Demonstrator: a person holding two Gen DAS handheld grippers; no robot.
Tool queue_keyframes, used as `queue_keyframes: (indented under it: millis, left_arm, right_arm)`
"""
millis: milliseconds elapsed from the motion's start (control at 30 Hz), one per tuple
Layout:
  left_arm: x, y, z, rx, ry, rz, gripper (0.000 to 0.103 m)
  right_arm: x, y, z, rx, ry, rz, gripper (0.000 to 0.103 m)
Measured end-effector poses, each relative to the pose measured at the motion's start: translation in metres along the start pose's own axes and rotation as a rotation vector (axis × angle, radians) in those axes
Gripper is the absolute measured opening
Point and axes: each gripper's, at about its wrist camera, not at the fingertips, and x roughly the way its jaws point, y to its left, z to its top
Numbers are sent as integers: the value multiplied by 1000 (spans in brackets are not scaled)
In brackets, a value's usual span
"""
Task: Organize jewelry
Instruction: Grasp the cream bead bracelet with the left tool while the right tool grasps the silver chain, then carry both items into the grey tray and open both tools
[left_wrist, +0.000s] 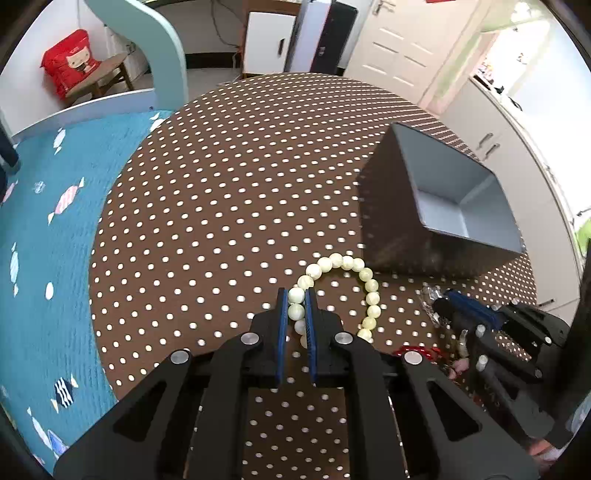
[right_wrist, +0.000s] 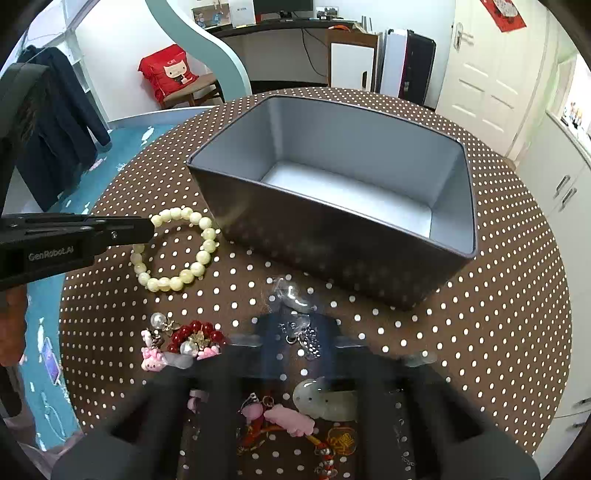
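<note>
A pale cream bead bracelet (left_wrist: 354, 269) lies on the brown polka-dot table; it also shows in the right wrist view (right_wrist: 199, 240). My left gripper (left_wrist: 296, 297) is shut on the bracelet's left side, beads pinched between its blue pads; it also shows in the right wrist view (right_wrist: 147, 230). A grey open box (right_wrist: 332, 206) stands behind, empty; it also shows in the left wrist view (left_wrist: 454, 206). My right gripper (right_wrist: 297, 332) is blurred, over a silver charm piece (right_wrist: 295, 299); I cannot tell how its jaws stand.
A red bead bracelet with pink charms (right_wrist: 192, 339) lies front left. Pink and jade charms (right_wrist: 325, 402) and red cords lie under the right gripper. A blue bedspread (left_wrist: 48, 240) lies left of the table (left_wrist: 221, 166).
</note>
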Motion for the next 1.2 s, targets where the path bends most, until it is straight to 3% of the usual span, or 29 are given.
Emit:
queue_keyframes:
  millis: [400,667,967,1200]
  left_arm:
    - [-34,-16,-5,54,-87,16,8]
    - [-75,-32,2,118,-183,-9,8]
    - [-129,-75,29,240,-335,-43,9]
    - [-113,-105,56,269,-314,-87,9]
  right_arm:
    - [-29,13,-5,-30,-66,28,6]
    - [-67,12,6,-52,-182,0,6]
    - [-120,0,32,-52,-350,-55,6]
    - [-119,-19,51,-31,-374,-74,6]
